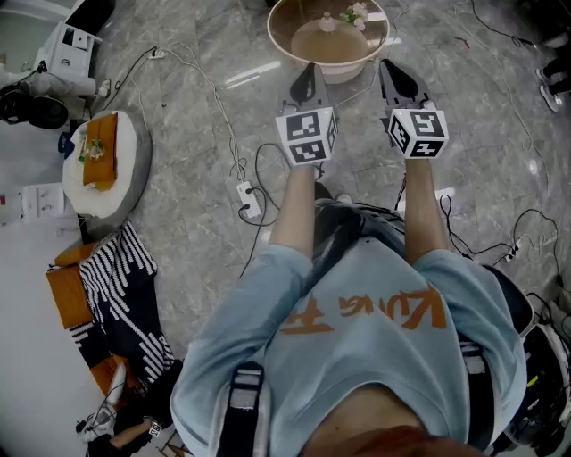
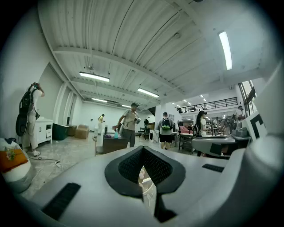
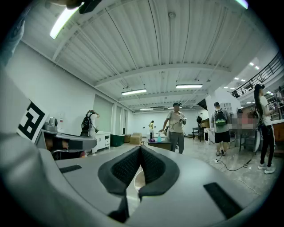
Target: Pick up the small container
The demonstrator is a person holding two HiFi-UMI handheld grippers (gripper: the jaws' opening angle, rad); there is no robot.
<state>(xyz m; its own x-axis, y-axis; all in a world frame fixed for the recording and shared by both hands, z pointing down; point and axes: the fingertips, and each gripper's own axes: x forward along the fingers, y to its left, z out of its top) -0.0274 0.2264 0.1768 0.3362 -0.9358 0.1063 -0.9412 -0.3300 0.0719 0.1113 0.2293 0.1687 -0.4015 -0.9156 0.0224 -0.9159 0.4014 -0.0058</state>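
- Blue shirt (image 1: 357, 357) in foreground; left tongs (image 1: 308, 73) and right tongs (image 1: 390, 71) shut, empty, at round worktop's (image 1: 272, 34) near edge.
- Risk: unopened tongs could topple small container (image 1: 328, 22).

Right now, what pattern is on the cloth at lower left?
The cloth has black-and-white stripes; head view shows it best.

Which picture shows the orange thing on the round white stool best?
The head view. It looks down on the whole orange thing lying on the stool. The left gripper view catches only a dim part of it, side-on, at its left edge. The right gripper view does not clearly show it.
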